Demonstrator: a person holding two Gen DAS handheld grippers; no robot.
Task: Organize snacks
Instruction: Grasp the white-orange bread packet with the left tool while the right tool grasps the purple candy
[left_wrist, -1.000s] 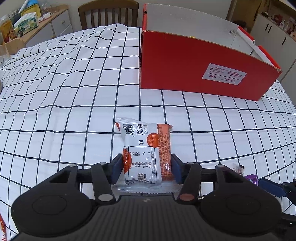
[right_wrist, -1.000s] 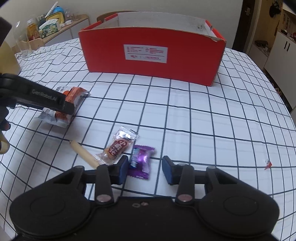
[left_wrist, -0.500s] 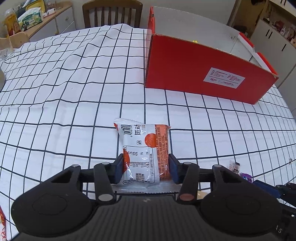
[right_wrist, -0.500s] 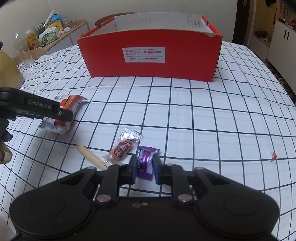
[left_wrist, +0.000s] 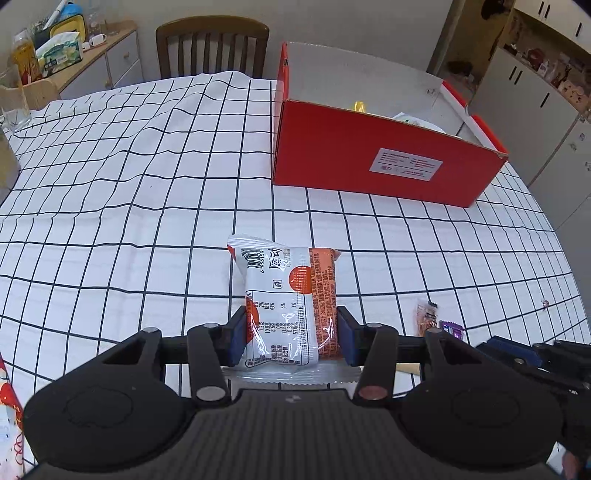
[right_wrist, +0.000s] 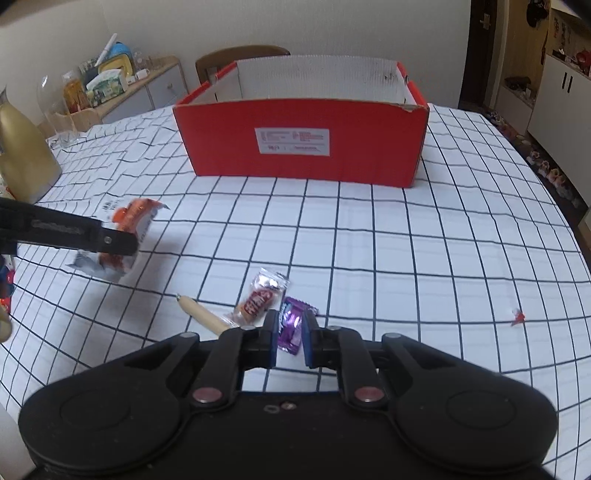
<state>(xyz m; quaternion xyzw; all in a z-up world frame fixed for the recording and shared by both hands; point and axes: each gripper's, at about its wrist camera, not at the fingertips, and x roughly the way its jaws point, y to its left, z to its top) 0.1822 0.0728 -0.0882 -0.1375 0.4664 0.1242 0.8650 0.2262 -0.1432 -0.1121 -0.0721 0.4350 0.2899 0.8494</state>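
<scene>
My left gripper (left_wrist: 291, 338) is shut on a white and orange snack packet (left_wrist: 290, 301) and holds it above the checked tablecloth; it also shows in the right wrist view (right_wrist: 122, 236). My right gripper (right_wrist: 290, 341) is shut on a purple candy (right_wrist: 291, 321), just above the cloth. A red open box (left_wrist: 376, 158) stands at the far side of the table, straight ahead in the right wrist view (right_wrist: 306, 147), with some items inside.
A small red-and-silver snack (right_wrist: 262, 297) and a wooden stick (right_wrist: 205, 314) lie left of the purple candy. A red scrap (right_wrist: 517, 315) lies at right. A gold bottle (right_wrist: 22, 158) stands far left. A chair (left_wrist: 212, 48) is behind the table.
My right gripper closed on the purple candy and lifted slightly. My left gripper rose with the snack packet, and the box top came into view.
</scene>
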